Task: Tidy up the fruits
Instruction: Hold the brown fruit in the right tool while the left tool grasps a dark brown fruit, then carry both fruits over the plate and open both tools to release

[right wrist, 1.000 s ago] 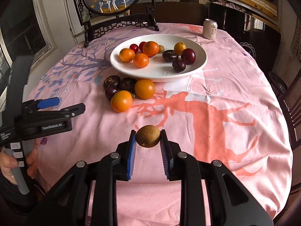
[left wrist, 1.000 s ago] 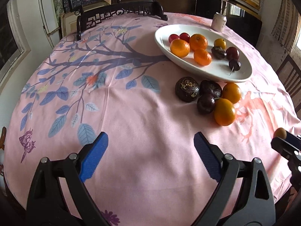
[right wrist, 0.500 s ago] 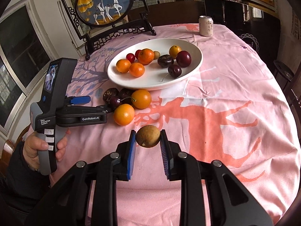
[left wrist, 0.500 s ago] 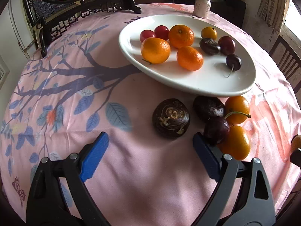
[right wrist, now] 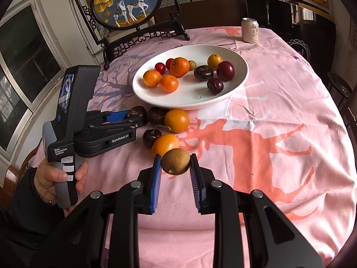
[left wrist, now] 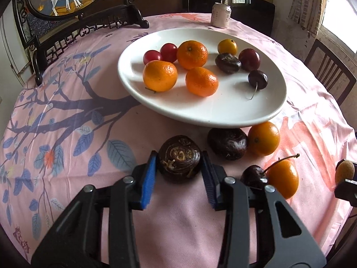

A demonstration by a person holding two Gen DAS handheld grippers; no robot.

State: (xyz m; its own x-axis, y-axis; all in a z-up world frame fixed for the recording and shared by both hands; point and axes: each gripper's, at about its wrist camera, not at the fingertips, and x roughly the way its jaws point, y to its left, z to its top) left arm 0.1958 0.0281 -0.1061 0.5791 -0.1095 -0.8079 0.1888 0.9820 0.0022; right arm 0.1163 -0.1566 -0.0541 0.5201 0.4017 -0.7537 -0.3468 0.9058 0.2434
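Dark brown and wrinkled, the passion fruit point(left wrist: 179, 159) sits on the pink tablecloth point(left wrist: 183, 223) squarely between the blue pads of our left gripper point(left wrist: 178, 169), whose jaws are closing; both pads look to be against its sides, the fruit resting on the cloth. Our right gripper point(right wrist: 175, 169) is clamped on a small tan-brown fruit point(right wrist: 175, 161), held up clear of the cloth.

Just right of the gripped passion fruit lies a second dark fruit point(left wrist: 227, 144), touching an orange point(left wrist: 264, 138); both sit right at the near rim of the white plate point(left wrist: 214, 118). A cherry point(left wrist: 253, 175) and another orange point(left wrist: 283, 178) lie close beside our left gripper's right finger, so that side is crowded. To the left of the gripper the cloth is bare, with its printed blue leaves.

On the plate, three mandarins point(left wrist: 160, 76), two red cherry tomatoes point(left wrist: 168, 52) and several dark fruits fill the far half; the near half is free. A drink can point(left wrist: 221, 15) stands well beyond the plate. In the right wrist view, much open cloth lies to the right of the plate.
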